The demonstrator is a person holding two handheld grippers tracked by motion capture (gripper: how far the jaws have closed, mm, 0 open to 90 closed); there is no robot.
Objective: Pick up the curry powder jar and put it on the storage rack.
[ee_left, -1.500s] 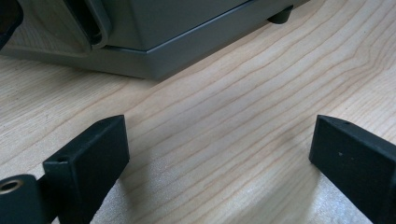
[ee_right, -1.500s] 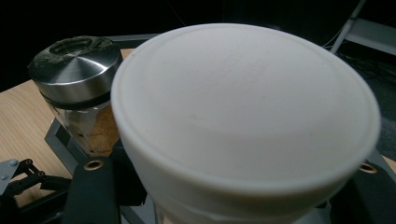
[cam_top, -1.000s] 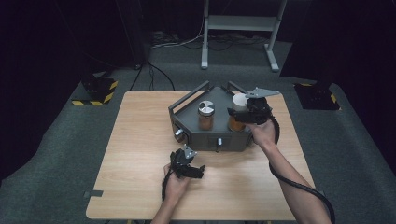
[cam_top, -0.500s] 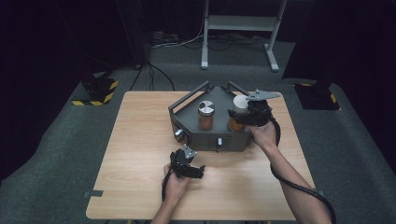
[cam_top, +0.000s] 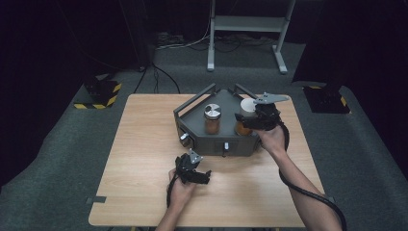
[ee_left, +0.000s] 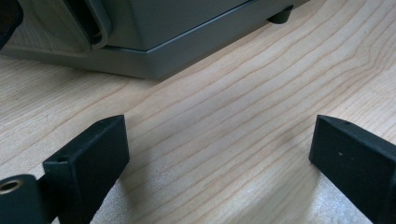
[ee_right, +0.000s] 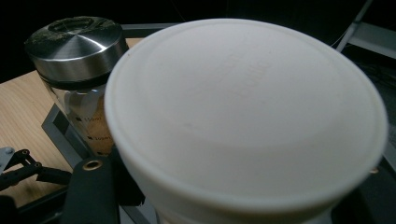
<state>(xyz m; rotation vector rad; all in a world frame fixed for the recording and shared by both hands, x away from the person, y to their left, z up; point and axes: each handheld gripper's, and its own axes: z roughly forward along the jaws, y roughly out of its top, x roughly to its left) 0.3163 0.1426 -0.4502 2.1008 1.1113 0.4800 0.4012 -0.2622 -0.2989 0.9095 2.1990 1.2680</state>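
You work at a light wooden table (cam_top: 144, 159) standing on grey carpet (cam_top: 57, 183) in a dark room. Beyond its far edge stands a white metal frame (cam_top: 245, 29), with cables (cam_top: 166, 41) trailing beside yellow-and-black striped floor plates (cam_top: 98, 94).

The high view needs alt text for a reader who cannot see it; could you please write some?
A person's right gripper is shut on a white-lidded jar standing in a grey tray on a wooden table, beside a steel-lidded jar. The left gripper rests open on the table, in front of the tray.
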